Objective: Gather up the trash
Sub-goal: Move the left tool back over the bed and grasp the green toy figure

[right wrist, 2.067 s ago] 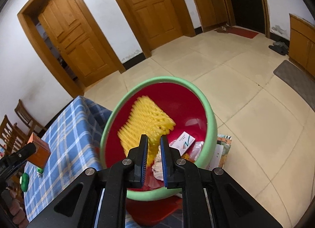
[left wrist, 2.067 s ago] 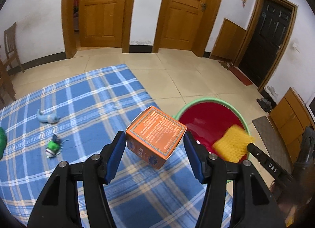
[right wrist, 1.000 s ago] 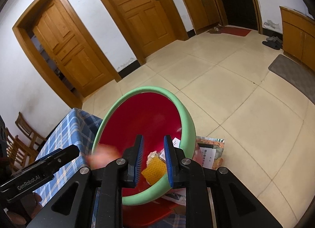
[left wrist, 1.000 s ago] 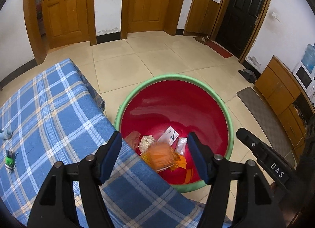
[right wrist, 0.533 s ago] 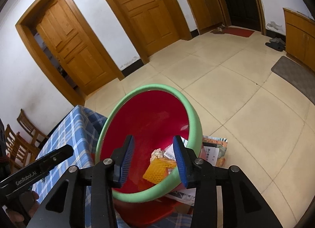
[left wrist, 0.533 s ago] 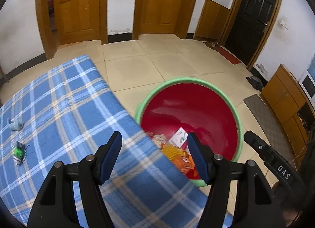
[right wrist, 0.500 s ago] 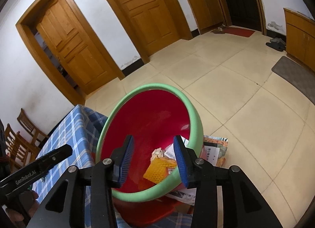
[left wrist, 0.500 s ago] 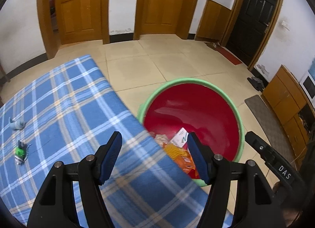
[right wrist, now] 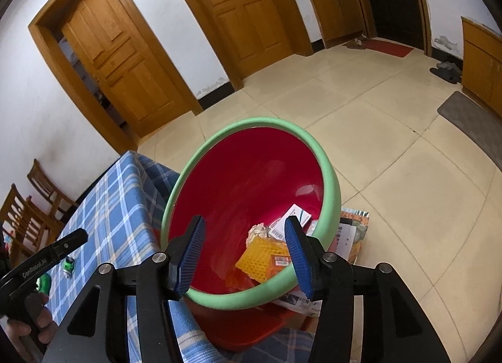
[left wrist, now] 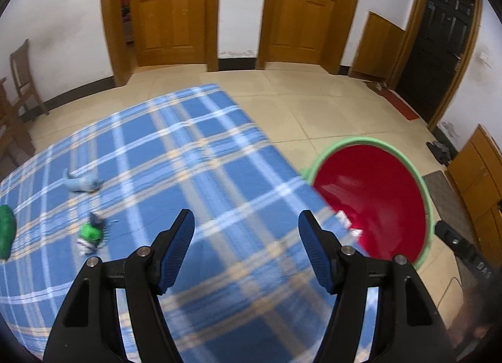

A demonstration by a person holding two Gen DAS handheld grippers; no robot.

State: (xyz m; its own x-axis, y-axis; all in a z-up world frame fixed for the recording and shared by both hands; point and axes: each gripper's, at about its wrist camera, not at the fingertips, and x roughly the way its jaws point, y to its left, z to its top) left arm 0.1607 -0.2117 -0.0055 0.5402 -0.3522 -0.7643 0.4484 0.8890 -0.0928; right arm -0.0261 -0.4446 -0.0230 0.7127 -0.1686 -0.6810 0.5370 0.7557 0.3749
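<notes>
Trash: green wrapper [left wrist: 90, 233] and blue scrap [left wrist: 82, 183] on the blue plaid cloth [left wrist: 194, 156], well apart from red bin [right wrist: 251, 181]. Left gripper [left wrist: 246, 247] wide, empty; right gripper [right wrist: 244, 250], jaws just opening, empty over bin. Risk: light scraps slipping from pads.

My left gripper [left wrist: 246, 237], which had carried the orange box [right wrist: 277, 261] and let it fall into the red bin [right wrist: 251, 181], swung back over the blue checked cloth [left wrist: 188, 156], pushing the bin to the frame's right edge. My right gripper [right wrist: 243, 242] dropped the yellow sponge [right wrist: 260, 258] in too, and its jaws have just been opening, nothing between them.
</notes>
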